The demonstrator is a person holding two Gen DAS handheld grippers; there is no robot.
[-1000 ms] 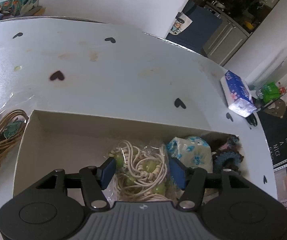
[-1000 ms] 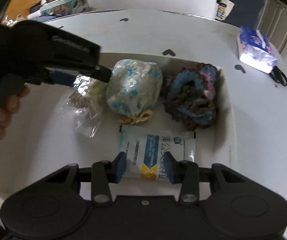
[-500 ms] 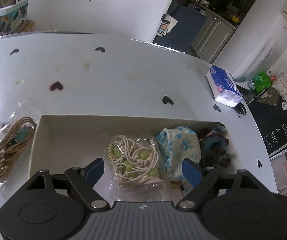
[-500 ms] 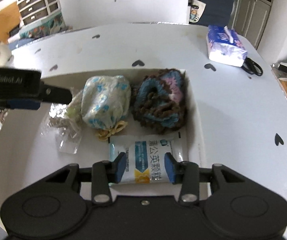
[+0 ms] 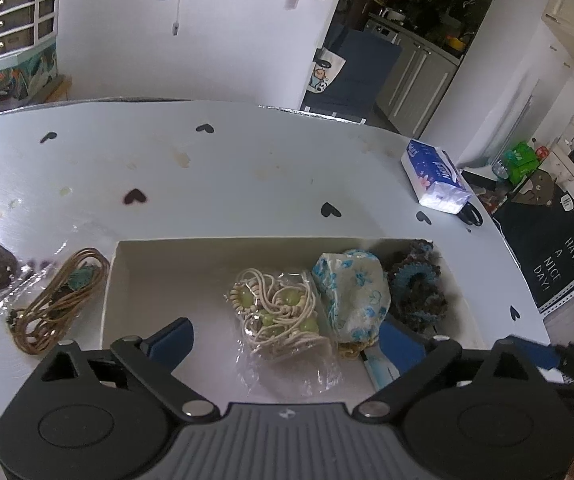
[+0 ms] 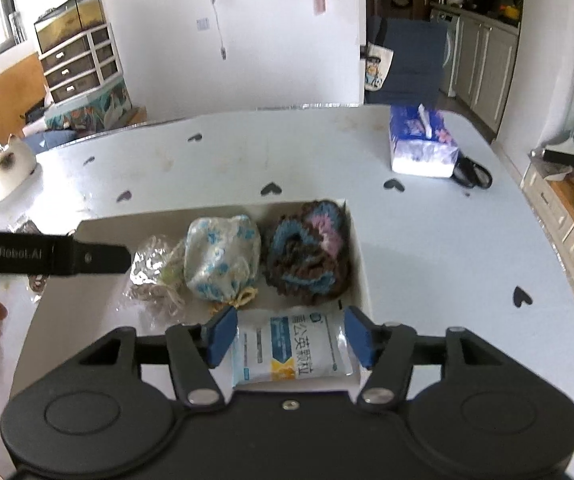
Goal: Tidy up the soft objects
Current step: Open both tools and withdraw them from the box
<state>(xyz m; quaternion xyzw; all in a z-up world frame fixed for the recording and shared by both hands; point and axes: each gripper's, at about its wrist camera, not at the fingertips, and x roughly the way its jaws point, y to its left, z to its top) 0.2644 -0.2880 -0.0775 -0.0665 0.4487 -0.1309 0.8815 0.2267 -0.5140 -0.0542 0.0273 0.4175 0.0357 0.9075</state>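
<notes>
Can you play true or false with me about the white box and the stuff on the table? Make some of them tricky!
1. The blue flowery pouch sits in the white box between the bag of beads and cord and the fuzzy yarn bundle. True.
2. The left gripper has its jaws squeezed on the beads. False: its jaws are spread wide and hold nothing.
3. The brown cord bundle is inside the box. False: it lies on the table, outside the box's left wall.
4. A tissue pack lies on the table beyond the box. True.
5. The right gripper is open, with the white and blue packet lying loose between its jaws. True.
</notes>
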